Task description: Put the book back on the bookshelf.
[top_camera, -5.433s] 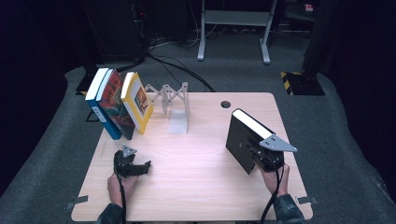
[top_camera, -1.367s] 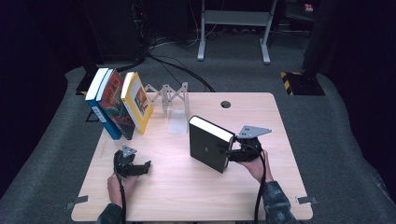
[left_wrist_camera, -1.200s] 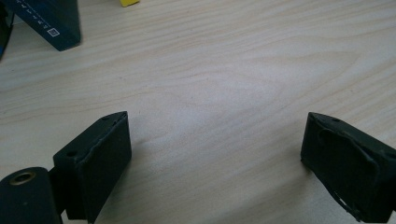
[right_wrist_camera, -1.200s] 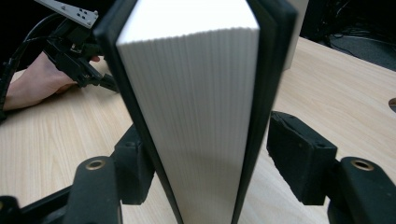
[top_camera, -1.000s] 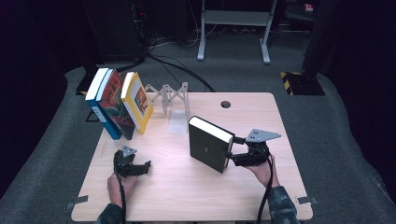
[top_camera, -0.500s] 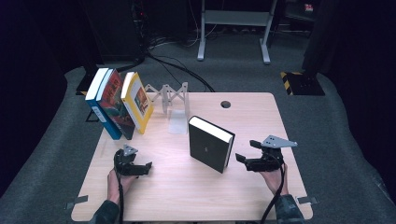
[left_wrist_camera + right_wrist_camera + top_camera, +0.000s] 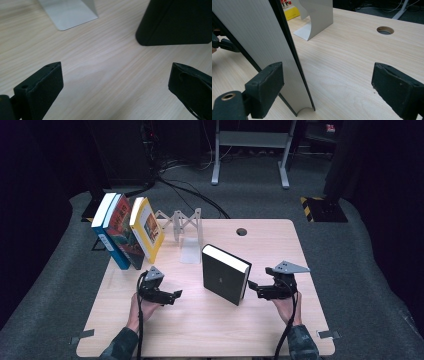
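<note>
Upright black book (image 7: 225,281) (pale page edges)

Table (image 7: 210,330): light wood top, rounded corners, standing on grey carpet. Round cable hole (image 7: 242,231) near the far edge, right of centre.

All places relative to the black book (image 7: 225,274), which stands upright on its edge about mid-table, page block facing right:
- Metal bookend (image 7: 190,245): just beyond the book and to its left, flat foot on the wood, upright plate at the far side.
- Three books (image 7: 125,232): well to the left, at the far-left corner, standing in a row and leaning left; blue, red, yellow covers.
- Bare wood on the near side.
</note>
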{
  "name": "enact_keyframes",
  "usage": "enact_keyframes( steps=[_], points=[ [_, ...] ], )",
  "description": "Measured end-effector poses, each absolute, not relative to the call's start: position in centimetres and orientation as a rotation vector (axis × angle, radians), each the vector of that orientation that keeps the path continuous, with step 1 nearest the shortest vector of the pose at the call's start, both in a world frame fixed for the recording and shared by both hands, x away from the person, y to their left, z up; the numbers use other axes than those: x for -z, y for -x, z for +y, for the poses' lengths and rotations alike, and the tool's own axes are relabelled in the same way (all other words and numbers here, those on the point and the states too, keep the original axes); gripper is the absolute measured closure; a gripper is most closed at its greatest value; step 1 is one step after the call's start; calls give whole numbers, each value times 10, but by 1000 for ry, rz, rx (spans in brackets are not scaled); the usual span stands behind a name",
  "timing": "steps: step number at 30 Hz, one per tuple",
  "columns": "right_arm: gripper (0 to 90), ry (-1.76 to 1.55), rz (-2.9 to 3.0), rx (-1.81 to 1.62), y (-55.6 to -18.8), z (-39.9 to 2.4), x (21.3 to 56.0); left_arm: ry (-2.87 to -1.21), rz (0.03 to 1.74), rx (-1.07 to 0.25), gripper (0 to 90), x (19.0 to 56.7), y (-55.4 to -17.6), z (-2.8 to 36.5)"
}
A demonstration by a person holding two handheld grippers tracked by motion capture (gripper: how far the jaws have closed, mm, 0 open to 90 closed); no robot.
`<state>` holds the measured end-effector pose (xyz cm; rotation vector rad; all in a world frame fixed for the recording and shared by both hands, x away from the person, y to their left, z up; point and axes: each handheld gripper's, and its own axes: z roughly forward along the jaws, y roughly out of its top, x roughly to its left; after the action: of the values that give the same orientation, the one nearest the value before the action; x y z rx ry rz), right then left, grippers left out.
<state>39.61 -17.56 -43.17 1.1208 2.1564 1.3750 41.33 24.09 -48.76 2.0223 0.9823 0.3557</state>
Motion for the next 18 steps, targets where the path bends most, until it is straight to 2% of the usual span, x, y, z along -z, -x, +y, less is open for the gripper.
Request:
enact_keyframes(
  steps=[18],
  points=[
    [66, -1154, 2171, -1325, -401, -173, 435, -2059, 854, -274, 0, 480, -421, 193]
  ],
)
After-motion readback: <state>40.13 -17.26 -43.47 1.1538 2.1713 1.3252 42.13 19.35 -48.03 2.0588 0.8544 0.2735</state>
